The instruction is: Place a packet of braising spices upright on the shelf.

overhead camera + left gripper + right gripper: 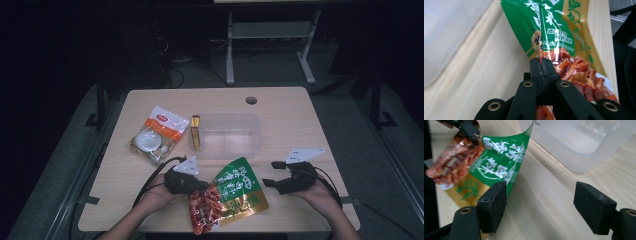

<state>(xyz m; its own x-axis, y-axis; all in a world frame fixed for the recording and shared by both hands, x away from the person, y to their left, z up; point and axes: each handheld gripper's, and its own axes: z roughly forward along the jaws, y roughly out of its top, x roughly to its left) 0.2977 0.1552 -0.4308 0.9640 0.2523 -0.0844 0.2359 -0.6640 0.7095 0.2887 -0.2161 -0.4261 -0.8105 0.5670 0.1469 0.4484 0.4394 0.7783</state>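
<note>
We note a light wooden table (125, 190) with a round hole (251, 100) near its far edge, standing in a dark room. Behind it we see a grey frame (270, 45) and cables on the floor.

On the table, a clear tub (227, 136) sits at centre. A slim yellow box (195, 132) lies just beside its left wall. Further left lies an orange-and-white pouch (156, 134).

The snack bag (231, 195) lies at the near edge, between the two hands. It is glossy, green at its far end, gold along the right, with a red panel showing meat pieces at the near left. Its far green corner curls up off the table in the right gripper view.

The left gripper (206, 185) has its jaws fully closed on the bag's left edge; in the left gripper view the film (554, 32) is pinched in the seam between the two pads.

The right gripper (271, 173) rests to the right of the bag, jaws well apart and holding nothing. In its own view the left pad stands just in front of the bag's green edge (501, 162); we cannot tell whether they touch.
</note>
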